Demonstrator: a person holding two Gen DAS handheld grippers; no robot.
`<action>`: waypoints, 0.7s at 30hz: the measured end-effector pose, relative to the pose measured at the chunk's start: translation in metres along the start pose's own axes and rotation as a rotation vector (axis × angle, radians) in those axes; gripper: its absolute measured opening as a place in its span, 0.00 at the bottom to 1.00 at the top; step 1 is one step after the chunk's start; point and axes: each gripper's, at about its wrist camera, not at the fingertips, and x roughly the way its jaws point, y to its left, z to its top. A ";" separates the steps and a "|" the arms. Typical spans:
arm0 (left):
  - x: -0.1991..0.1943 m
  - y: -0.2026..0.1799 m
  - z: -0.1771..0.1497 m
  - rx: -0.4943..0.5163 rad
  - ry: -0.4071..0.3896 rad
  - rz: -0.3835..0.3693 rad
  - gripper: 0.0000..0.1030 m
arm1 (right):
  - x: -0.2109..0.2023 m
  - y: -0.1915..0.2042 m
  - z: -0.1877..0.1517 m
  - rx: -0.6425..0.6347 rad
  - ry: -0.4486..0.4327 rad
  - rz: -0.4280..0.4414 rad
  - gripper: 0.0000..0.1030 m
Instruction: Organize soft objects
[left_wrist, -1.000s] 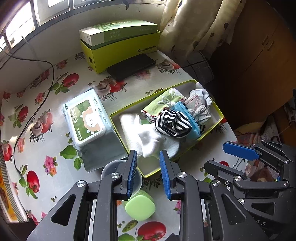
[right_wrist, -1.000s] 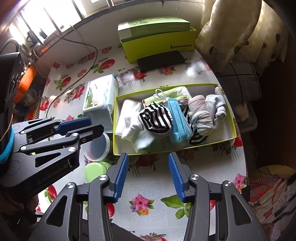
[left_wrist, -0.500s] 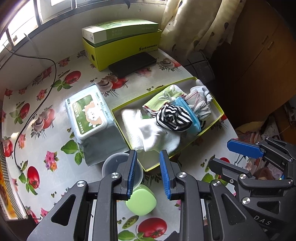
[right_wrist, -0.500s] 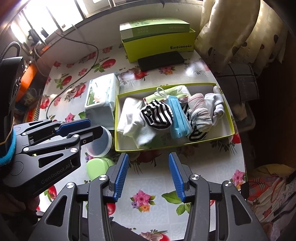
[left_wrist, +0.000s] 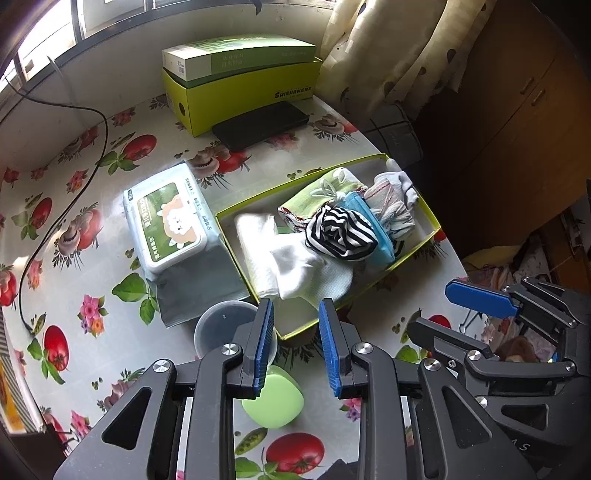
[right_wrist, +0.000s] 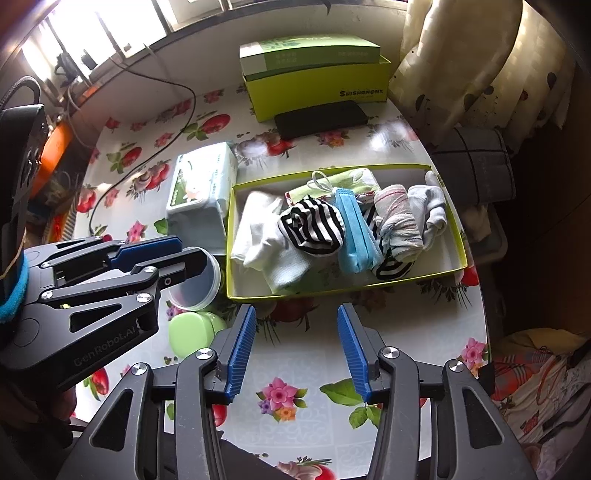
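A shallow yellow-green box (right_wrist: 460, 254) (left_wrist: 432, 218) on the floral table holds soft items: a white cloth (right_wrist: 266, 232) (left_wrist: 291, 262), a black-and-white striped piece (right_wrist: 312, 229) (left_wrist: 341, 232), a blue face mask (right_wrist: 354, 229), a green cloth (left_wrist: 321, 192), a striped sock (right_wrist: 400, 221) and a grey sock (right_wrist: 430, 206). My left gripper (left_wrist: 295, 347) is open and empty, held above the box's near-left corner. My right gripper (right_wrist: 295, 354) is open and empty, held above the table in front of the box.
A wet-wipes pack (left_wrist: 173, 225) lies left of the box. A clear round tub (left_wrist: 218, 328) and a green soap-shaped case (left_wrist: 275, 402) sit by the near corner. A lime carton (left_wrist: 240, 88) and a black phone (left_wrist: 258, 123) lie at the back. A cable (left_wrist: 62, 206) runs at the left.
Both grippers have drawn back a little from the box, so it looks smaller and farther. Both stay open and empty. The items in the box have not moved.
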 end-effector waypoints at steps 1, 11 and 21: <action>0.000 -0.001 0.000 0.004 -0.001 0.006 0.26 | 0.000 0.000 0.000 0.000 0.000 -0.001 0.45; 0.001 -0.003 -0.002 0.022 -0.009 0.036 0.26 | 0.004 -0.001 -0.001 0.002 0.008 -0.003 0.45; 0.004 -0.005 -0.001 0.033 -0.005 0.051 0.26 | 0.008 -0.003 -0.001 0.004 0.014 -0.004 0.45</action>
